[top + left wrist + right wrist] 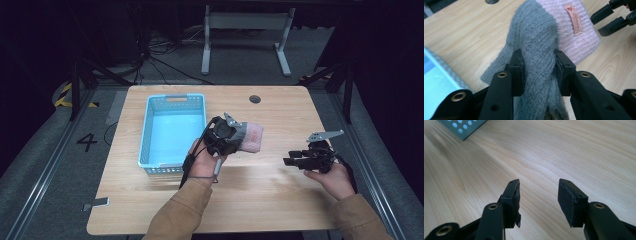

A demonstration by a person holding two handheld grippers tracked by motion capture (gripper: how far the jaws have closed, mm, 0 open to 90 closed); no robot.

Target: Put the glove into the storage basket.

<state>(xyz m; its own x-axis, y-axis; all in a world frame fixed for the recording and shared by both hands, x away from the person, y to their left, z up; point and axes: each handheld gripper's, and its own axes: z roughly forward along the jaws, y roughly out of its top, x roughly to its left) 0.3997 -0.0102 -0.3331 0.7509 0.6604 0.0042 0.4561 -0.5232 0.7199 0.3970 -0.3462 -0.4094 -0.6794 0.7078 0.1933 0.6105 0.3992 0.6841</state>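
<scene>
A knitted piece of clothing, grey at the near end and pale pink with a small sewn label at the far end, hangs above the wooden table. My left gripper is shut on its grey part, both pads pressing into the knit. In the high view the same gripper holds the knit in the air, just right of a light blue basket. Off to the right, my right gripper sits low over the table and points left. Its jaws stand open with bare wood between them.
The blue basket's perforated corner lies at the top left of the right gripper view. A round cable hole sits near the table's far edge. Dark floor with cables and a white desk frame lie beyond the table.
</scene>
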